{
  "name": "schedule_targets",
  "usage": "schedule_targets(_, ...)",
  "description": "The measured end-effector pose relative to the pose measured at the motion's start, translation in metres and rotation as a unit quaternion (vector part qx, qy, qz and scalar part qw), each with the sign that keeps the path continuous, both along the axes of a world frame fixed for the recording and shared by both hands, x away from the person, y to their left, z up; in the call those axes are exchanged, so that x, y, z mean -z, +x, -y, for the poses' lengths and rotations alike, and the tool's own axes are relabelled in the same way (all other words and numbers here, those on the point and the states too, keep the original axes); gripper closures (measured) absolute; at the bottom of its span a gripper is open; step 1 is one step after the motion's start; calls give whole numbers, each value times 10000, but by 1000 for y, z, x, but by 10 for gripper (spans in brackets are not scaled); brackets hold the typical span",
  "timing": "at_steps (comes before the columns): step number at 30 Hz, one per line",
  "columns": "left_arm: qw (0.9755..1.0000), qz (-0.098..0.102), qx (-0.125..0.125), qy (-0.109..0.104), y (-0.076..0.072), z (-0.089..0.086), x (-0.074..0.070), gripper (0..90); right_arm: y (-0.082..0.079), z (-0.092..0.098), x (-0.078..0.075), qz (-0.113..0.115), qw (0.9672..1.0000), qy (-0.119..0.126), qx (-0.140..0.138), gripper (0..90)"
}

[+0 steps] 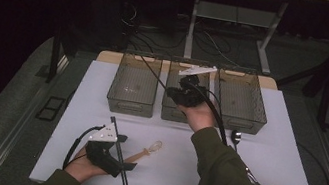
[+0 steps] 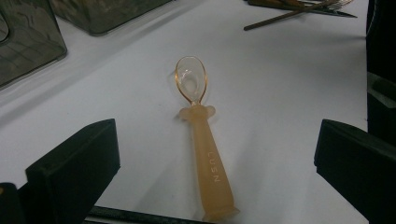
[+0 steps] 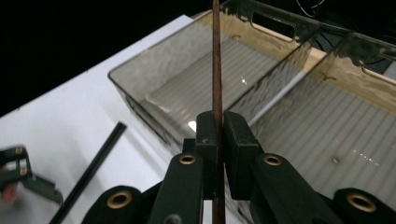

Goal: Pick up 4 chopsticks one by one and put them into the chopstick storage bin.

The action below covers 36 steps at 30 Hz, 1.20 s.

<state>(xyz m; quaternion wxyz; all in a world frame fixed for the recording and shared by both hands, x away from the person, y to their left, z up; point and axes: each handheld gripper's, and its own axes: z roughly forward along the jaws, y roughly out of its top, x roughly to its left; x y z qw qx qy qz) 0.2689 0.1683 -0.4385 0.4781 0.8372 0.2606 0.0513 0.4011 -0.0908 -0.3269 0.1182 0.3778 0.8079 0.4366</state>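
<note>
Three clear bins line the white worktop. One orange spoon lies between the spread left claw. The right claw pinches one brown stick over the bins.

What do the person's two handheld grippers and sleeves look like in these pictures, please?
Both grippers are black. The left gripper and the right gripper each carry a light grey three-cornered plate and trail a black cable. The jaws are blocky and black, with brass-coloured rivets in the right gripper view. The person wears dark olive-green sleeves.
</note>
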Motion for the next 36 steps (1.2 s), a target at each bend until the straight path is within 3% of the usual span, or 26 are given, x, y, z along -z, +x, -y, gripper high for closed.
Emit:
schedule_targets(18, 9999, -8, 37, -94, -1, -1, -1, 0, 42, -50, 8, 11, 9995, 125, 295, 849)
schedule_targets(26, 9999, -6, 65, -105, -1, -1, -2, 0, 59, -69, 19, -77, 9991, 137, 401, 849)
schedule_targets(36, 9999, 18, 90, -63, -1, -2, -3, 0, 70, -93, 35, -166, 9988, 67, 447, 849)
